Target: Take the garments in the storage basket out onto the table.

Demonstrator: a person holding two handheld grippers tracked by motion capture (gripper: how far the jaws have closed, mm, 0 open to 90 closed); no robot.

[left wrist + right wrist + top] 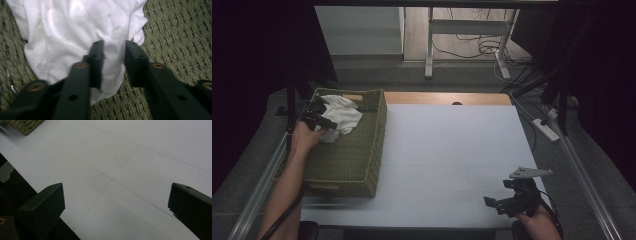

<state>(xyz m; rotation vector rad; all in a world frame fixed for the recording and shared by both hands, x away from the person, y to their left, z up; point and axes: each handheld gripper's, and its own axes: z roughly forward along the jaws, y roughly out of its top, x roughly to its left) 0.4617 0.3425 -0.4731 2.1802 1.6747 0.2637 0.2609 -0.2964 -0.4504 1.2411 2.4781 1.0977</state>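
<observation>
- A white cloth [341, 118] is seen lying crumpled in the far part of a woven olive basket [357, 160], which stands at the left edge of the bench [452, 160].
- The left gripper [318, 118] is held over the basket's far left corner, right at the cloth, with the hand [304, 136] just behind it.
- In the left gripper view, the jaws are seen narrowed around a raised fold of the white cloth [75, 32]; the fold lies between the pads [96, 57], which appear pressed into the fabric from both sides.
- The basket's woven floor [175, 37] is visible beside and beneath the cloth.
- The right gripper [507, 202] is held low over the near right corner of the bench, well apart from the basket.
- In the right gripper view its jaws are spread wide, with nothing but bare bench surface [125, 165] between them; a corner of the basket [23, 125] is seen far off.
</observation>
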